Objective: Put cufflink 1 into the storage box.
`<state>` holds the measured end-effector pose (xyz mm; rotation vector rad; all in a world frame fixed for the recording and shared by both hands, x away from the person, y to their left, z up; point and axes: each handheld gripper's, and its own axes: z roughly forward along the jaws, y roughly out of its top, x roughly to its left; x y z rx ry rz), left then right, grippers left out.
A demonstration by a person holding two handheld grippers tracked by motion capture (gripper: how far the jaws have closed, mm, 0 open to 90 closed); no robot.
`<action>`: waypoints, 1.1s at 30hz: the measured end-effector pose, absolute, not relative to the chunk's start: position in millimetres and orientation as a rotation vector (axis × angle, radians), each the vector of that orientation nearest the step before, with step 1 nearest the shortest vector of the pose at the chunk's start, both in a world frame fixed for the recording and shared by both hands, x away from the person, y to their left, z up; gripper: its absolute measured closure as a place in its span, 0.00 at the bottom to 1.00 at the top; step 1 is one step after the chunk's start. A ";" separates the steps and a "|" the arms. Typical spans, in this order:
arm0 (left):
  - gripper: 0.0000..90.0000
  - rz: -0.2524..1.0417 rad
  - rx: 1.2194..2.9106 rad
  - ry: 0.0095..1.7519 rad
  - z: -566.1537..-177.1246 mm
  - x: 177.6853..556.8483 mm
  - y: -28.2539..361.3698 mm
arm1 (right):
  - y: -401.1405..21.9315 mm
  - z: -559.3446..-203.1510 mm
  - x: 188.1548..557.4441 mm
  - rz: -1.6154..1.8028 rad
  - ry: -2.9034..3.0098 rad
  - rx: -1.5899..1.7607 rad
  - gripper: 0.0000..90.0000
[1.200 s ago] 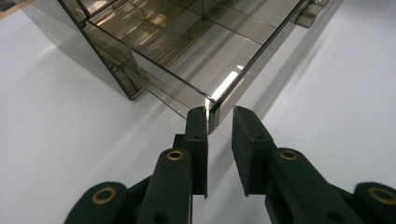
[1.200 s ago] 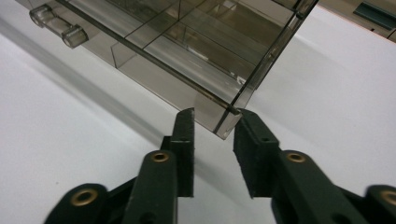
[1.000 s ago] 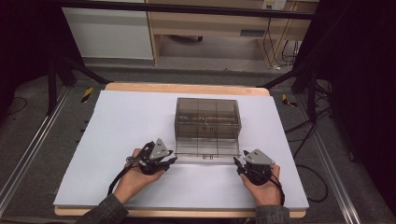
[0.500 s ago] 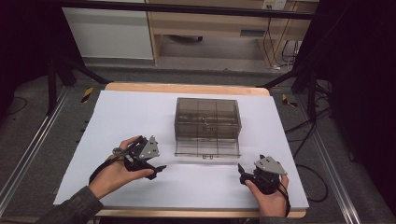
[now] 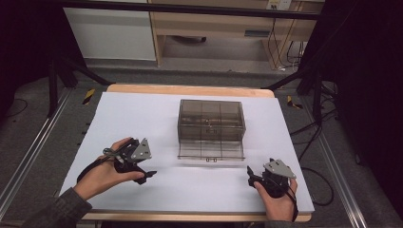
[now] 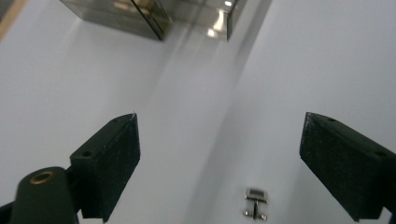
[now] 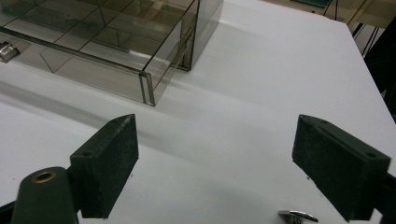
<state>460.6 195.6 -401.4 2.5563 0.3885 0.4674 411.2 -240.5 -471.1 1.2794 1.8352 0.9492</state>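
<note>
With both tools opened wide and empty, the smoked box is found at one o'clock of the nearer left tool, its opened front flap faced toward the desk's near edge

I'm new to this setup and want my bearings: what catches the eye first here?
A smoky transparent box with inner compartments sits mid-table on the white sheet, its lowest drawer pulled out toward the person. On either side hover the left tongs and right tongs, both open and empty.
</note>
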 end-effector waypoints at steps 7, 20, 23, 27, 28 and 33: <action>0.13 0.397 2.607 0.385 -415.1 459.7 207.8 | -237.6 -472.7 412.7 0.918 1.863 1.255 0.18; 0.42 0.306 2.700 0.388 -425.9 455.9 213.8 | -237.2 -473.2 414.4 0.905 1.865 1.255 0.20; 0.46 0.289 2.720 0.380 -431.7 452.5 212.8 | -237.0 -473.1 414.1 0.906 1.868 1.253 0.20; 0.53 0.257 2.761 0.389 -440.2 453.7 211.9 | -236.2 -473.7 414.9 0.898 1.875 1.253 0.20; 0.54 0.252 2.771 0.389 -441.7 454.7 211.7 | -236.0 -473.8 415.0 0.897 1.876 1.253 0.20; 0.63 0.208 2.767 0.400 -446.9 459.3 211.0 | -236.0 -474.1 415.3 0.897 1.881 1.254 0.20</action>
